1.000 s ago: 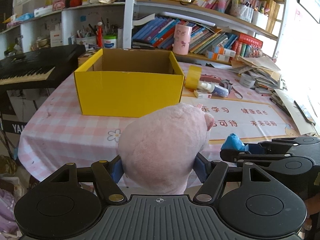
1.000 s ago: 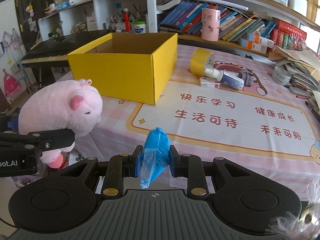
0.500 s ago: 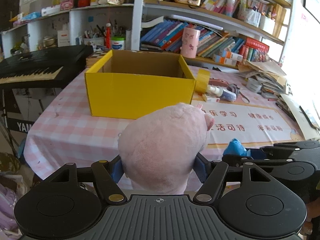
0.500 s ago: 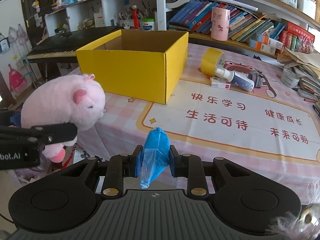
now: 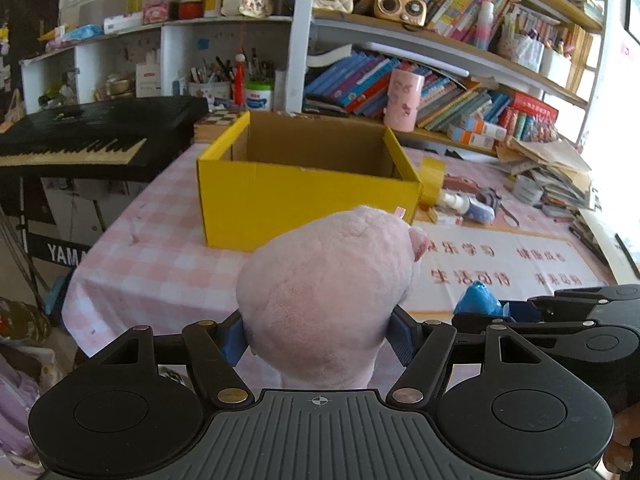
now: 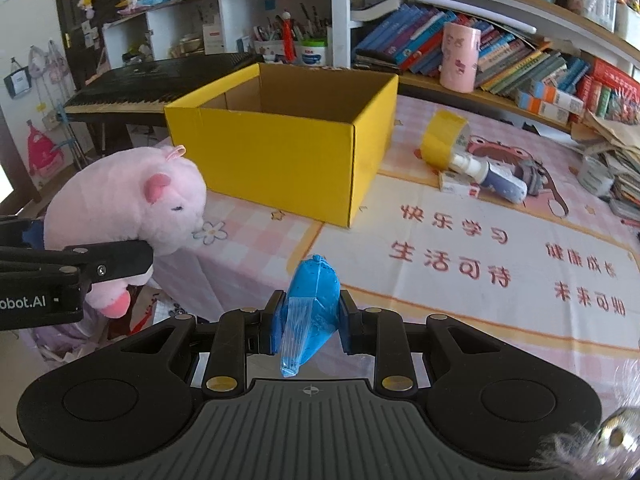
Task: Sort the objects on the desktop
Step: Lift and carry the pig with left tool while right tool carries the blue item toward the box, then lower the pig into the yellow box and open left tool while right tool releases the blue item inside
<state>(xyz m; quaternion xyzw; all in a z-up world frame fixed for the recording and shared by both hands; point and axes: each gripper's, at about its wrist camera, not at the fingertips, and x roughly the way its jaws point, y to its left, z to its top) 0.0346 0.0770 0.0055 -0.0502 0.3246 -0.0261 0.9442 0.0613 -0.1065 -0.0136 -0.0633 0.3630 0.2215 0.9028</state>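
My left gripper [image 5: 318,334] is shut on a pink plush pig [image 5: 328,300], which fills the space between its blue pads and hides the table behind it. From the right wrist view the same pig [image 6: 124,200] hangs at the left, off the table's near edge. A blue plastic bag [image 6: 310,300] of blue stuff is pinched in my right gripper [image 6: 310,324], above the table's near edge; the blue bag [image 5: 478,302] also shows at the right of the left wrist view. An open yellow cardboard box [image 5: 304,184] stands ahead on the pink checked tablecloth [image 5: 160,256], and the box [image 6: 288,140] looks empty inside.
A yellow tape roll [image 6: 444,140], a spray bottle [image 6: 492,174] and a small carton [image 6: 458,188] lie right of the box. Stacked papers [image 6: 616,168] crowd the right edge. A black keyboard [image 5: 80,136] stands left of the table, bookshelves [image 5: 440,80] behind it.
Both views have drawn back a little from the table, so the box sits farther off and the pig and blue bag hang nearer its front edge. Both grips are unchanged.
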